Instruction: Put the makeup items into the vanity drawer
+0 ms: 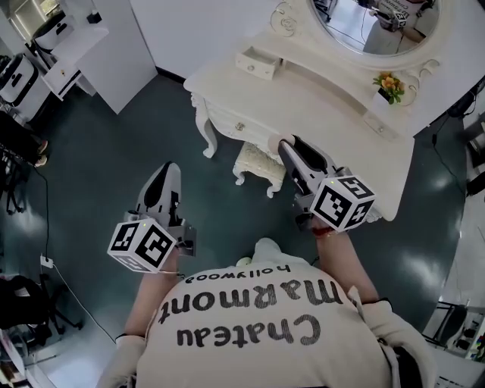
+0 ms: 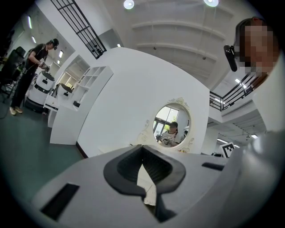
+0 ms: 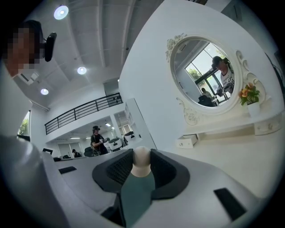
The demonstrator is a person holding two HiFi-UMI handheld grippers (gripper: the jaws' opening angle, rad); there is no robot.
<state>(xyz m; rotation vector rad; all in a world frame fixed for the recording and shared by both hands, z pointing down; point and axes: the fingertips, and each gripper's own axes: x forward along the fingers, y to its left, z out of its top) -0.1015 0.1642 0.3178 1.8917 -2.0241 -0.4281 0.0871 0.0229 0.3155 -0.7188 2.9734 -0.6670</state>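
Cream-white carved vanity table (image 1: pixel 326 98) w/ an oval mirror (image 1: pixel 371 23) is seen from above on a dark teal floor (image 1: pixel 114 151). A matching padded stool (image 1: pixel 258 161) is tucked partly under the front edge. Just above the stool, the front drawer (image 1: pixel 239 126) w/ its small knob is shut. On the raised back shelf, a small cream drawer box (image 1: pixel 257 63) juts forward at the left end, apparently pulled out. A small pot of orange & yellow flowers (image 1: pixel 389 85) stands toward the shelf's right end, just beside the mirror frame.

Over the table's front edge, to the right of the stool, the right gripper (image 1: pixel 288 148) is held pointing toward the mirror. In the right gripper view a small cream rounded item (image 3: pixel 142 159), domed on top, is seen b/w the dark ribbed pads (image 3: pixel 113 173) and is touched on both sides. The jaws are thus closed on it at a middling width. What sort of makeup item it is can't be told. It is held in front of the table, in neither drawer.

Lower left, over bare floor & well apart from the table, the left gripper (image 1: pixel 170 171) is held. In the left gripper view its pad tips are seen meeting w/ nothing b/w them: jaws closed, empty.

Another person (image 2: pixel 29 71) is seen standing far off by white shelving.
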